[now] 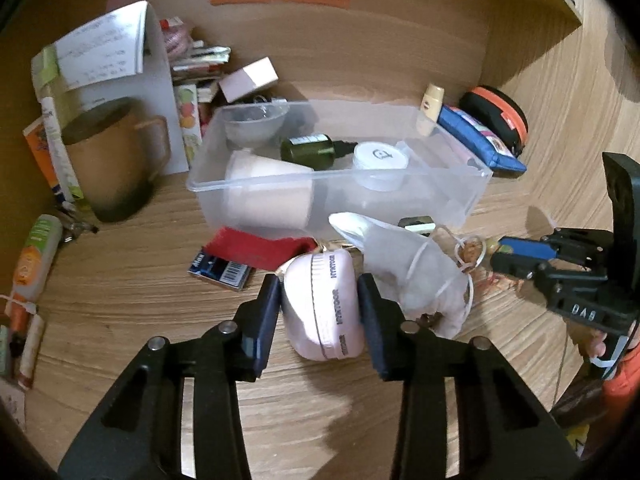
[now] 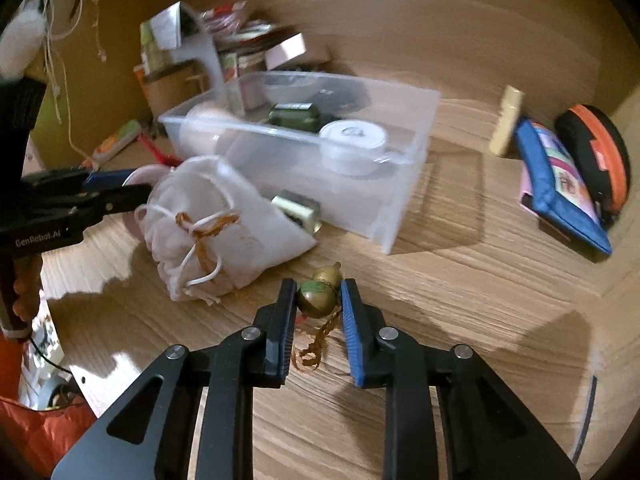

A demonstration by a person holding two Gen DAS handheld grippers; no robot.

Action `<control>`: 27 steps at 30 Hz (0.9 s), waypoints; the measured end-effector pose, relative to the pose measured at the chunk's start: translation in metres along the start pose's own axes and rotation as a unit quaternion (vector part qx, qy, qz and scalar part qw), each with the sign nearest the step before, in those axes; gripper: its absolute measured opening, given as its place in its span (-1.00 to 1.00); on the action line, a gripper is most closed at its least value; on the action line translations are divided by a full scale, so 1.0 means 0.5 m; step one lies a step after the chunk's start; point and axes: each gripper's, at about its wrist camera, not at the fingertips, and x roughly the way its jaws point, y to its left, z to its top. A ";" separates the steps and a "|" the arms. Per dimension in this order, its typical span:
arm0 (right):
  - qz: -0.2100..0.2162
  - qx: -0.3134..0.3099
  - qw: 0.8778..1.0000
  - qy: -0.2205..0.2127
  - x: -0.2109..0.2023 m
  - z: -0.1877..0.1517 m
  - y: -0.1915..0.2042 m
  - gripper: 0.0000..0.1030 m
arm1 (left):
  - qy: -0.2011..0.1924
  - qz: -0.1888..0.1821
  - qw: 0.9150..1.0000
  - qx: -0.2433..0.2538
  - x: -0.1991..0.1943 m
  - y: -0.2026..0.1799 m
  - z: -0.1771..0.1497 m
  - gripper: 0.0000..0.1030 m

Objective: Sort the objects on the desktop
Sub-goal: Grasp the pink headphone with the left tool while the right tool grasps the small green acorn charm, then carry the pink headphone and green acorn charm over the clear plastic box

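Note:
My left gripper [image 1: 320, 296] is shut on a pale pink oval case [image 1: 320, 308], held just above the wooden desk. My right gripper [image 2: 318, 296] is shut on a small brass gourd charm [image 2: 318, 294] with a brown tassel cord hanging below. A white drawstring pouch [image 1: 412, 268] lies between the grippers; it also shows in the right wrist view [image 2: 216, 224]. Behind stands a clear plastic bin [image 1: 472, 184] holding a paper cup [image 1: 268, 192], a green bottle [image 1: 308, 150], a white round container [image 1: 380, 160] and a small clear bowl [image 1: 256, 120]. The right gripper shows at the right edge of the left wrist view [image 1: 500, 260].
A brown mug [image 1: 116, 156], papers and packets crowd the back left. A red cloth [image 1: 256, 248] over a barcoded box [image 1: 220, 270] lies before the bin. A blue pouch [image 2: 560, 188], an orange-black round case [image 2: 600, 152] and a cream tube [image 2: 506, 120] sit at right.

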 end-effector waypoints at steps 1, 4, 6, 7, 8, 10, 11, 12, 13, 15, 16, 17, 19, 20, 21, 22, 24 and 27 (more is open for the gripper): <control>-0.002 0.004 1.000 -0.006 -0.009 0.001 -0.004 -0.61 | -0.002 0.003 1.000 0.000 -0.005 0.001 0.000 -0.25; -0.004 0.016 1.000 -0.023 -0.032 0.006 -0.011 -0.61 | -0.011 0.009 1.000 0.001 -0.024 0.004 -0.001 -0.25; -0.002 0.022 0.999 -0.033 -0.044 0.012 -0.014 -0.61 | -0.018 0.010 1.000 -0.001 -0.035 0.006 0.000 -0.25; -0.002 0.025 0.999 -0.040 -0.052 0.016 -0.014 -0.61 | -0.021 0.011 1.000 -0.002 -0.040 0.008 0.001 -0.25; -0.001 0.026 0.999 -0.045 -0.057 0.018 -0.013 -0.61 | -0.023 0.012 1.000 -0.002 -0.044 0.009 0.001 -0.25; -0.004 0.029 0.998 -0.055 -0.068 0.025 -0.011 -0.61 | -0.026 0.013 1.000 -0.003 -0.050 0.011 0.003 -0.25; -0.005 0.031 0.998 -0.061 -0.073 0.027 -0.011 -0.61 | -0.027 0.013 1.000 -0.003 -0.054 0.012 0.005 -0.25; -0.002 0.031 0.997 -0.064 -0.076 0.030 -0.010 -0.61 | -0.030 0.012 0.999 -0.005 -0.057 0.013 0.007 -0.25; -0.004 0.033 0.997 -0.070 -0.082 0.035 -0.008 -0.61 | -0.032 0.011 0.999 -0.007 -0.060 0.015 0.009 -0.25; -0.003 0.033 0.996 -0.078 -0.089 0.041 -0.006 -0.61 | -0.039 0.011 0.999 -0.011 -0.067 0.019 0.018 -0.25; -0.003 0.032 0.996 -0.083 -0.093 0.046 -0.004 -0.61 | -0.042 0.011 0.999 -0.012 -0.069 0.021 0.021 -0.25; -0.003 0.029 0.996 -0.086 -0.095 0.049 -0.002 -0.61 | -0.046 0.011 0.999 -0.013 -0.073 0.023 0.025 -0.26; -0.002 0.023 0.996 -0.091 -0.099 0.058 0.003 -0.61 | -0.054 0.008 0.998 -0.018 -0.081 0.028 0.035 -0.25; -0.004 0.023 0.995 -0.094 -0.100 0.061 0.005 -0.61 | -0.060 0.007 0.998 -0.022 -0.086 0.031 0.043 -0.26; -0.004 0.022 0.995 -0.096 -0.101 0.066 0.007 -0.61 | -0.063 0.006 0.998 -0.021 -0.090 0.032 0.047 -0.26; -0.003 0.022 0.995 -0.099 -0.101 0.071 0.008 -0.61 | -0.068 0.007 0.997 -0.021 -0.094 0.033 0.053 -0.26; -0.003 0.022 0.994 -0.103 -0.101 0.080 0.008 -0.61 | -0.078 0.007 0.997 -0.021 -0.103 0.038 0.067 -0.25; -0.001 0.023 0.994 -0.109 -0.101 0.096 0.009 -0.61 | -0.085 0.004 0.996 -0.025 -0.109 0.050 0.091 -0.25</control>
